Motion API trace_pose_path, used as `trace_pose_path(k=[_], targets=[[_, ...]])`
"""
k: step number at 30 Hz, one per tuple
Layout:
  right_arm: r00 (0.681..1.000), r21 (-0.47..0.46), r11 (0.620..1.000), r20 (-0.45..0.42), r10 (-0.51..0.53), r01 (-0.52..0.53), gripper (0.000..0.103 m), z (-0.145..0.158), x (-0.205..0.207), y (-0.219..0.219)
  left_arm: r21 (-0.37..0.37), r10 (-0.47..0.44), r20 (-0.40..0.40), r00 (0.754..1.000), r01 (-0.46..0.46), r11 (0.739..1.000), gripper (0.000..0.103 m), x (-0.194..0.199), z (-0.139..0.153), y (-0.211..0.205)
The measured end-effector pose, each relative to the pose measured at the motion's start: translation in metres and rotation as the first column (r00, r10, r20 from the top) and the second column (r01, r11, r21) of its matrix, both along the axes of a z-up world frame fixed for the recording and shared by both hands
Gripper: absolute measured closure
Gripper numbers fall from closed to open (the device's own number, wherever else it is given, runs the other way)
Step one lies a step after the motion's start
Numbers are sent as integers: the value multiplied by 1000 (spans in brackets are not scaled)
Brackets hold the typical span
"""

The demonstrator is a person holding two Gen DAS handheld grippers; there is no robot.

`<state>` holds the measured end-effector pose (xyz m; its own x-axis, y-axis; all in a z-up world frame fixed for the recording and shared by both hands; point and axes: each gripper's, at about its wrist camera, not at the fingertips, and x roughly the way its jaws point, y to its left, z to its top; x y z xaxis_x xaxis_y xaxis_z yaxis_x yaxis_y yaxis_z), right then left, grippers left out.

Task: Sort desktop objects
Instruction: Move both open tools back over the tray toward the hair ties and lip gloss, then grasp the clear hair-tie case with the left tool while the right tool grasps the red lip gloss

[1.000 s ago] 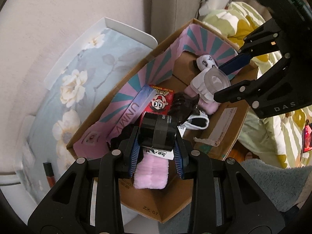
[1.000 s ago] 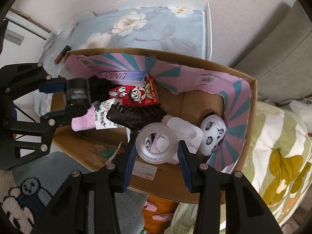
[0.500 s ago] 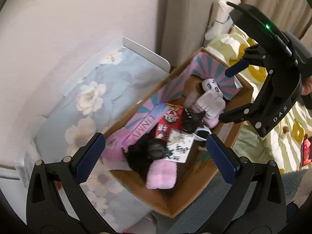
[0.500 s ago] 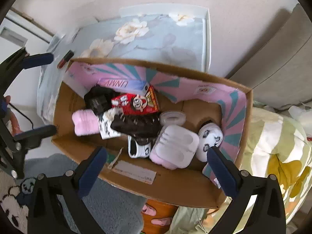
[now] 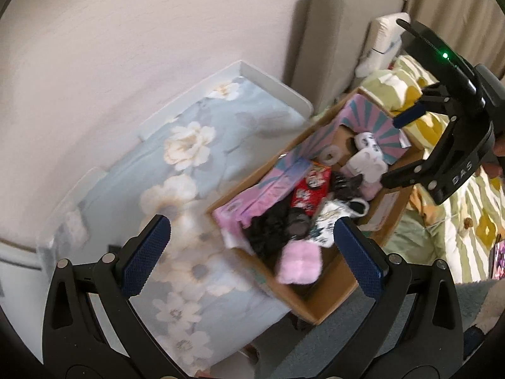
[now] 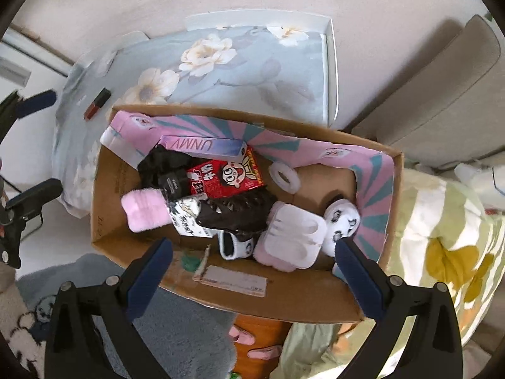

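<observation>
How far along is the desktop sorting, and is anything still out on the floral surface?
Mostly done: the cardboard box already holds the clear tape roll, red snack box, pink fuzzy item and more. Nothing is in hand; the left gripper and right gripper are both open and empty above the box. Left: a small red-and-black tube lies on the floral cloth outside the box.

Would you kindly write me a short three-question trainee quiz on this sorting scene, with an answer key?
1. True or false: the clear tape roll lies inside the cardboard box.
2. Which item remains outside on the floral cloth: A) lipstick B) red milk carton C) pink sock?
3. Fill in: both hand-held grippers, left hand-held gripper and right hand-held gripper, are ____.

Key: 1 true; 2 A; 3 open.
</observation>
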<state>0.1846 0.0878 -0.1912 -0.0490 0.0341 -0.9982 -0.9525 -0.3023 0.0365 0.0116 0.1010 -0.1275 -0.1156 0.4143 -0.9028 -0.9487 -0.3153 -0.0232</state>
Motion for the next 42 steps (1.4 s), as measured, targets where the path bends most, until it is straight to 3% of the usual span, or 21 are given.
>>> trace_pose_path(k=[6, 11, 14, 19, 22, 27, 30, 33, 36, 42], targets=[[1000, 11, 1000, -28, 0, 0, 1, 9, -25, 10, -17, 130, -23, 991, -130, 991, 0, -42, 11, -36], [997, 52, 998, -63, 44, -41, 1, 22, -71, 19, 16, 260, -71, 963, -259, 966, 0, -93, 27, -74], [993, 96, 993, -87, 82, -73, 1, 31, -111, 24, 25, 352, -86, 932, -351, 936, 0, -131, 30, -94], [975, 136, 988, -198, 103, -77, 1, 33, -183, 33, 22, 472, -85, 877, -472, 881, 0, -193, 17, -117], [971, 141, 988, -223, 91, -60, 1, 14, -226, 37, 6, 539, -54, 841, -539, 842, 0, -229, -5, -127], [981, 198, 980, -185, 64, -26, 1, -36, -285, 39, 3, 621, 3, 784, -621, 784, 0, -276, -54, -135], [987, 237, 971, -157, 43, -5, 1, -69, -312, 39, -29, 631, 33, 775, -630, 776, 0, -297, -92, -135], [990, 275, 962, -137, 38, 1, 1, -95, -333, 37, -53, 615, 37, 788, -613, 788, 0, -307, -122, -130], [993, 324, 946, -106, 43, -7, 1, -111, -348, 38, -62, 602, 28, 798, -599, 798, 0, -312, -142, -126], [995, 390, 920, -97, 14, 25, 4, -133, -368, 47, -66, 608, 55, 792, -605, 794, 9, -320, -171, -123]])
